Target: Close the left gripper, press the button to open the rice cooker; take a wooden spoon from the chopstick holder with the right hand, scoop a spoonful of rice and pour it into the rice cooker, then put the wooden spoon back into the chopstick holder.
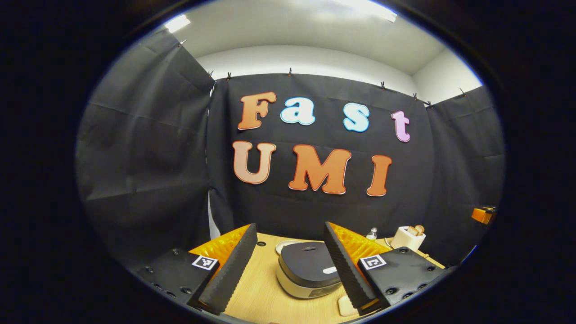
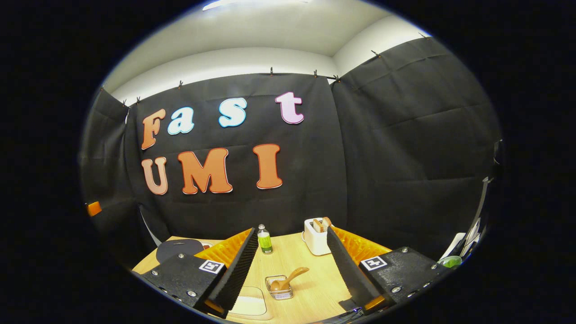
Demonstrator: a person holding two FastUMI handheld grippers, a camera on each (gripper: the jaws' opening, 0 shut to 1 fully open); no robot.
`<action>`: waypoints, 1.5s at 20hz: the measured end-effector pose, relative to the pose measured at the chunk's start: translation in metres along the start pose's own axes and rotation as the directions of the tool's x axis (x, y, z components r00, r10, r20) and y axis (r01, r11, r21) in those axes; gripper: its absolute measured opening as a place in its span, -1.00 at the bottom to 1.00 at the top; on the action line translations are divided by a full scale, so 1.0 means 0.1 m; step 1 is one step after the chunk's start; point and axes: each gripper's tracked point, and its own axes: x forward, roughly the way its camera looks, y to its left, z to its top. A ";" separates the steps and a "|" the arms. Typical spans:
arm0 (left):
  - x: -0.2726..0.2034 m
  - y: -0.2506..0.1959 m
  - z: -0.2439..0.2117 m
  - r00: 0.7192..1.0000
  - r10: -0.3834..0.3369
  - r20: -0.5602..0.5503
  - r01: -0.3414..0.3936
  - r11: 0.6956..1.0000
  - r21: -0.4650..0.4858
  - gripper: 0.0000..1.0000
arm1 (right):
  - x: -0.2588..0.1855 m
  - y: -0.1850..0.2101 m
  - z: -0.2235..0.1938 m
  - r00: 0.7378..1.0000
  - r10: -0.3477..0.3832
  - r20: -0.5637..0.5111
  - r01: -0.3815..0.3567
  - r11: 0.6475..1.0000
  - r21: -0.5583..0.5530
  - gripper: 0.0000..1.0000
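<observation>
Lid of the rice cooker [image 1: 308,266] sits shut on the desk [image 1: 261,288]; both left tongs [image 1: 288,265] and right tongs [image 2: 290,270] gape open, so close the left before pressing the button

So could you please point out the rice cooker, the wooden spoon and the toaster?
Rice cooker [image 1: 308,265], left gripper view: middle of its dark lid.
Wooden spoon [image 2: 294,274], right gripper view: its handle above the holder.
Toaster [image 2: 315,240], right gripper view: its white front.
</observation>
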 end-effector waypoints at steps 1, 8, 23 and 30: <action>-0.01 -0.05 -0.02 1.000 0.002 -0.002 -0.002 1.000 0.009 0.98 | 0.02 -0.05 -0.01 1.000 0.001 -0.006 -0.001 1.000 -0.004 1.00; 0.02 -0.46 -0.14 0.999 -0.025 -0.033 0.024 1.000 -0.012 0.95 | 0.15 -0.21 -0.02 0.999 0.031 -0.017 -0.031 1.000 -0.001 0.89; 0.27 -0.80 -0.16 0.998 -0.048 -0.051 0.050 0.998 0.030 -0.92 | 0.47 -0.29 -0.15 0.997 0.062 -0.038 -0.064 0.996 -0.057 0.89; 0.68 -1.21 -0.72 0.949 -0.165 -0.267 0.184 0.982 0.048 -0.93 | 0.62 -0.34 -0.34 0.994 0.070 -0.083 -0.074 0.996 -0.046 0.90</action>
